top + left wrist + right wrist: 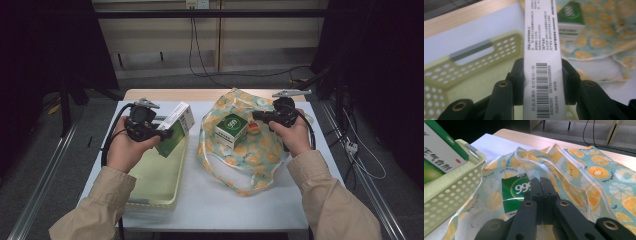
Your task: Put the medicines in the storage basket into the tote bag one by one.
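Note:
My left gripper (165, 133) (542, 63) is shut on a green and white medicine box (176, 126) (541, 45), with its black pads pressed on both sides of the barcode face. The box hangs tilted over a pale green perforated basket (155, 187) (474, 62). My right gripper (256, 116) (541, 182) is shut with nothing visible between its jaws, hovering over a fruit-print bag (250, 155) (589, 170). A second green and white box (231, 129) (515, 191) (570, 22) lies in the bag's open mouth, just beyond the right jaws.
A white tabletop (225, 200) carries the basket at left and the bag at right, with a wooden strip (170, 94) along its far edge. Cables (200, 60) trail on the floor behind. The held box (439, 152) and the basket (451, 187) sit to the left in the right gripper view.

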{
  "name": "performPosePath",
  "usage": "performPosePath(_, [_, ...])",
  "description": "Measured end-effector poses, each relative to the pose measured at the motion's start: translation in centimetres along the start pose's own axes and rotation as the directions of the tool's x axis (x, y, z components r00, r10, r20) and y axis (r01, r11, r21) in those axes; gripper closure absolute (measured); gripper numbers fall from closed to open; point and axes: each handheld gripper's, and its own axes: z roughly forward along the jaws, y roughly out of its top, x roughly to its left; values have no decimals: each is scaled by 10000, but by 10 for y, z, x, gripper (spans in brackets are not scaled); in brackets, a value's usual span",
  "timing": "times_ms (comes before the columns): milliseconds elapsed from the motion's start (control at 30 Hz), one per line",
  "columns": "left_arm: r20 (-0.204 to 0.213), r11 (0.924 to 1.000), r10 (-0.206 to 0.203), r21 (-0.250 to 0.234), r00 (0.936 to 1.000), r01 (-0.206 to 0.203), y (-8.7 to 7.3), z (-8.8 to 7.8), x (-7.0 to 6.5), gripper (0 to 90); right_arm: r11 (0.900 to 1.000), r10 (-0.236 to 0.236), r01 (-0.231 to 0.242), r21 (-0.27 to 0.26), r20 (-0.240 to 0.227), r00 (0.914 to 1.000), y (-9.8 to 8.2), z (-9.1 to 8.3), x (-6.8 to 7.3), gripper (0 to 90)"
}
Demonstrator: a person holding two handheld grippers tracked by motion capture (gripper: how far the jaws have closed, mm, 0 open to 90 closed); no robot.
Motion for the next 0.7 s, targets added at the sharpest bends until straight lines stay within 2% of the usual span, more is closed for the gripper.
performPosePath(167, [467,9976,671,142,9967,-678,17,10,-29,625,10000,-29,30,-86,27,10000,4,-4,1,900])
performPosePath(267, [806,9950,910,345,9926,-941,22,24,-44,625,9998,-85,86,-179,46,10000,8,-9,1,900])
performPosePath(367, [1053,9925,1049,521,9889,-1108,24,39,-54,625,9995,-91,94,-295,101,9999,12,-14,0,900])
performPosePath(500, [1266,9877,1140,925,9854,-1262,27,60,-64,625,9993,-82,88,-350,153,9998,15,-19,-2,900])
performPosePath(600, [1085,9840,1221,1167,9866,-1347,29,72,-66,625,9992,-70,75,-398,140,9999,14,-21,-3,900])
performPosePath(700, [1109,9854,1108,1170,9876,-1237,30,79,-65,624,9992,-64,68,-395,122,9999,14,-21,-3,900])
